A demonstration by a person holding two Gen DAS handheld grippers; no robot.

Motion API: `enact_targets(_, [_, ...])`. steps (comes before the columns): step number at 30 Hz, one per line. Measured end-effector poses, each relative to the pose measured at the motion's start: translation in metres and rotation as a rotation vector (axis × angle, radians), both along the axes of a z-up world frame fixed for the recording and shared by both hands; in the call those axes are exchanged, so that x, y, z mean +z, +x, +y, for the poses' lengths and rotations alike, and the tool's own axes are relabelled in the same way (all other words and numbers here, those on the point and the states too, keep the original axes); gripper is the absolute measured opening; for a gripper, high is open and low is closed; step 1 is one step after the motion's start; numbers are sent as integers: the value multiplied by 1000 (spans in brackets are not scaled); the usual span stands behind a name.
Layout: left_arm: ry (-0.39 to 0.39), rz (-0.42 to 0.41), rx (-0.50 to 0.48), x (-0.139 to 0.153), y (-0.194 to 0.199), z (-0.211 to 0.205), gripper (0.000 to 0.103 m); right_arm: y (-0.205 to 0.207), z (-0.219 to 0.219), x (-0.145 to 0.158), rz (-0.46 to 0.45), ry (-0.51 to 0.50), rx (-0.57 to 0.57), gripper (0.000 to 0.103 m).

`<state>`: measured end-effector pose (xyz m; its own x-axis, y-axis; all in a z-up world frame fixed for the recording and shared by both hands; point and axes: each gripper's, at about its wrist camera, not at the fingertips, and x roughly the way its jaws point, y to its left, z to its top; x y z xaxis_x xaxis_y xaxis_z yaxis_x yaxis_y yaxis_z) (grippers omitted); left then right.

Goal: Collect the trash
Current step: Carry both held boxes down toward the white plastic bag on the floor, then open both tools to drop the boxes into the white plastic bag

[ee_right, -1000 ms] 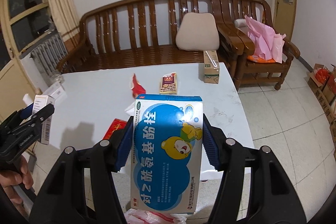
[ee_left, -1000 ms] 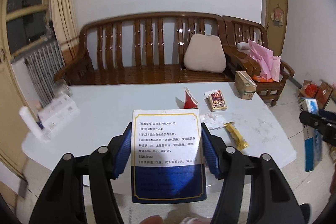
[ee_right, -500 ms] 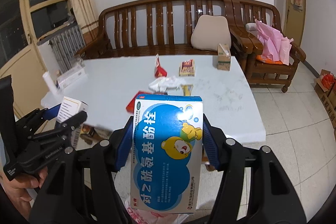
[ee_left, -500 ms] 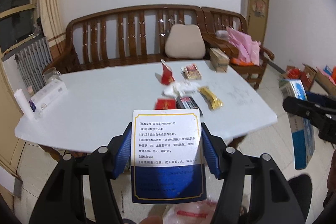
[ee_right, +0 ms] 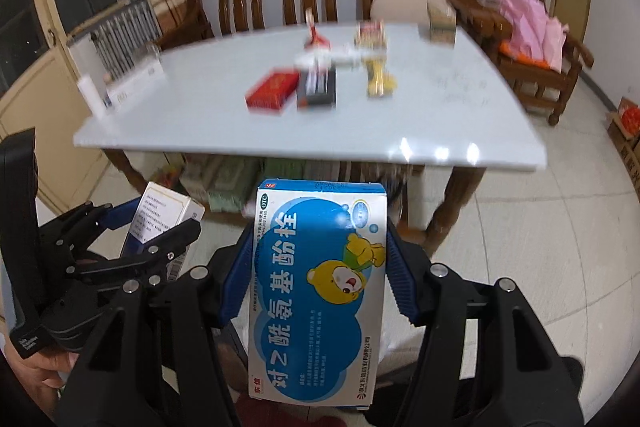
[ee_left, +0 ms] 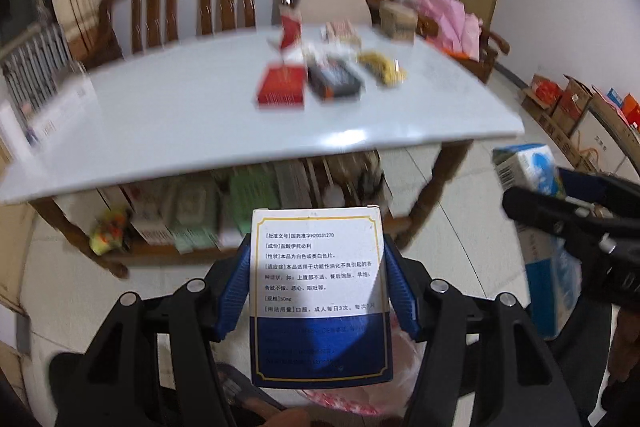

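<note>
Your left gripper [ee_left: 318, 277] is clamped on a white and dark-blue medicine box [ee_left: 320, 291]: its blue pads [ee_left: 236, 291] press both long sides, and the box stands upright between them, its printed label facing the camera and its top edge reaching past the fingertips. In the right wrist view the same gripper [ee_right: 132, 227] shows at the left edge, the box [ee_right: 160, 211] poking up and out of its black jaws, with your hand [ee_right: 36, 375] below on the handle.

Your right gripper [ee_right: 316, 267] is likewise closed on a blue medicine box with a cartoon bear [ee_right: 320, 291], held lengthwise between the blue pads and tilted slightly. Beneath both boxes, low in each view, a thin pink-and-white plastic bag [ee_left: 352, 399] peeks out.

Further ahead, well apart from both grippers, the white table [ee_right: 440, 131] carries blurred litter: a red box [ee_right: 272, 91], a dark packet [ee_right: 316, 89] touching it, a yellow wrapper [ee_right: 378, 81], and to the right a small carton [ee_right: 440, 23].
</note>
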<state>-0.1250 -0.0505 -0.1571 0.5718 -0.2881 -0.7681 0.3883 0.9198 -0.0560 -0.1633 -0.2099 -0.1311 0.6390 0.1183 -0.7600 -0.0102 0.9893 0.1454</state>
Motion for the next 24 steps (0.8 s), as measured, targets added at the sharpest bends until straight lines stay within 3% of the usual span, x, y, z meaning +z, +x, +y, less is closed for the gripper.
enact_targets(5, [20,170,-41,-82,-1,-10,59,13,1,-78,158,13,-13,59])
enact_targets(13, [119,379,-54,-201,-3,-25,59,30,2,-199,384,21,-62,59])
enact_targets(18, [171,441,-78,-238,1,-34,60,42,5,-261,502,33,-69,59])
enact_targets(24, [260,472,-127,-273,-6,-47,60,52,16,-296,579,8,-63,60])
